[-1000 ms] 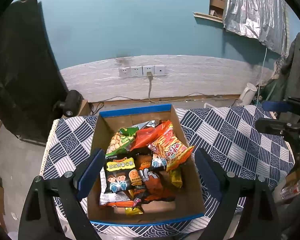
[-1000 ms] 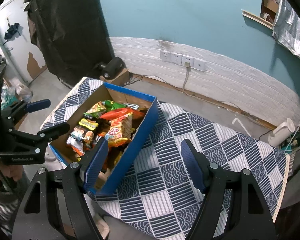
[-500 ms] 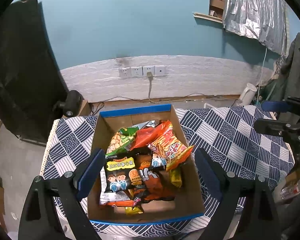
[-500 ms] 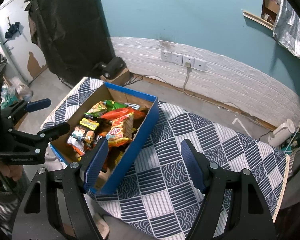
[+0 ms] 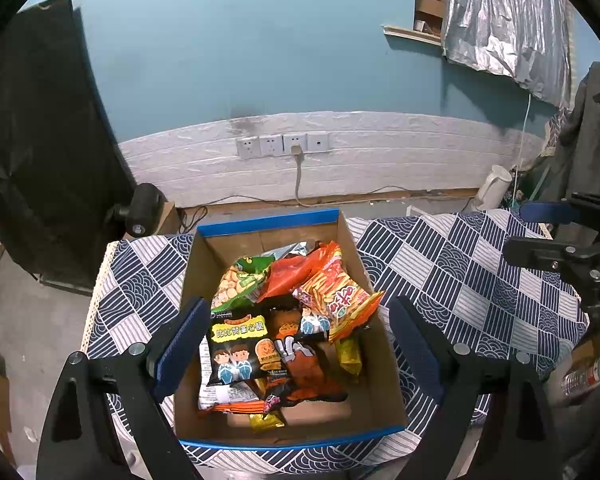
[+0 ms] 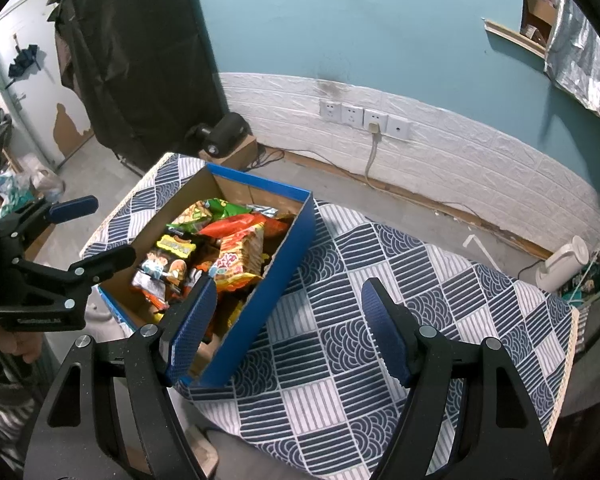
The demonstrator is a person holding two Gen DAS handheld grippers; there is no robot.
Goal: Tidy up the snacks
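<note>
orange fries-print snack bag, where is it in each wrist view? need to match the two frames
Left wrist: orange fries-print bag sits right of centre, against the box's right wall.
Right wrist: same bag sits left of centre, just above the near finger.
Shared landmark: wall sockets behind the table.

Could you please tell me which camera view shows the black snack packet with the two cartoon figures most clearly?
The left wrist view: the black packet lies face-up, unobstructed. The right wrist view shows it only small and slanted among other packets.
</note>
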